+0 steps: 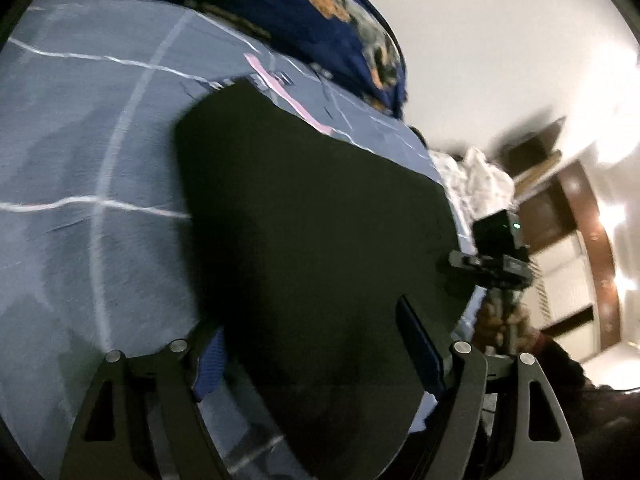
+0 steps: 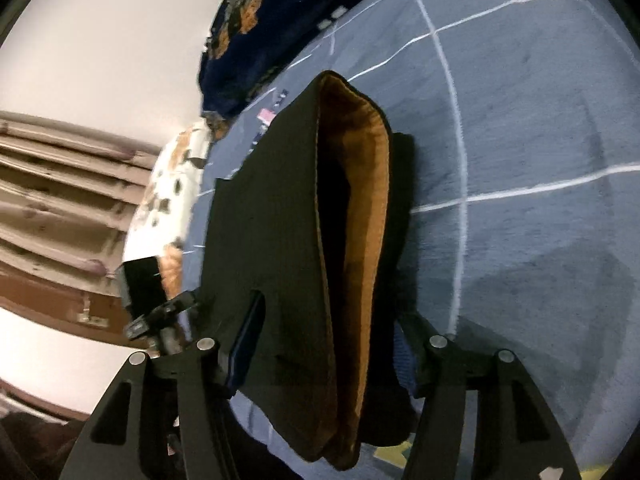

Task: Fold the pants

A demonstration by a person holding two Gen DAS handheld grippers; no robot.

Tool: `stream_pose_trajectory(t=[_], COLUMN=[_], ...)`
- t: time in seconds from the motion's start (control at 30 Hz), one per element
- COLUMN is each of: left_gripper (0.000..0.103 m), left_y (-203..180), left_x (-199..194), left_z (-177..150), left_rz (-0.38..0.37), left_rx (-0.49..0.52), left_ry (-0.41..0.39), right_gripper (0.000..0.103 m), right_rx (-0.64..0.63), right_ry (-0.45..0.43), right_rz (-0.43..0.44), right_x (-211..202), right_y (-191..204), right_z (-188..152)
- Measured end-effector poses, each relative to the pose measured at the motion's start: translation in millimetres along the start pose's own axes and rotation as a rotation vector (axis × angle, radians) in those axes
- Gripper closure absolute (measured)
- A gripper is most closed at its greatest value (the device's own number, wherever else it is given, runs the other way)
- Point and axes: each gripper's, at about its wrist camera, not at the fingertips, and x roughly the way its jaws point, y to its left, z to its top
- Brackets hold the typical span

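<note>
Black pants (image 1: 312,216) lie on a blue-grey bedsheet with white lines (image 1: 80,160). In the right wrist view the pants (image 2: 272,220) show a brown inner lining (image 2: 360,208) at the open waistband. My left gripper (image 1: 316,344) is open, its blue-padded fingers (image 1: 420,344) on either side of the pants' near edge. My right gripper (image 2: 328,344) is open too, its fingers (image 2: 246,344) straddling the pants' near end. The other gripper shows at the bed edge in the left wrist view (image 1: 496,252) and in the right wrist view (image 2: 148,292).
A dark blue patterned blanket (image 1: 320,12) is piled at the far side of the bed. A white patterned cloth (image 2: 172,188) lies at the bed's edge. A pink strip (image 1: 280,88) lies on the sheet beyond the pants. Wooden furniture (image 2: 60,184) stands beyond the bed.
</note>
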Motion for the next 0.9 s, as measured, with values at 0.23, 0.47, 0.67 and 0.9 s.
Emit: stream_pose_trajectory(t=[0.23, 0.47, 0.67, 0.9], left_gripper=[0.026, 0.076, 0.082, 0.082], left_y=[-22, -47, -73, -81], left_x=[18, 21, 21, 23], left_z=[8, -4, -16, -18], left_rz=[0.068, 0.344, 0.514, 0.582], left_rx=[0.129, 0.221, 0.335, 0.382], left_ry=[0.019, -0.021, -0.051, -0.053], right_gripper=[0.054, 0.071, 0.073, 0.073], right_rx=[0.001, -0.081, -0.074, -0.026], right_ry=[0.019, -0.047, -0.092, -0.145], right_rz=[-0.004, -0.131, -0.113, -0.073], right_x=[2, 8, 5, 7], right_y=[-1, 19, 24, 18], right_z=[5, -7, -15, -29])
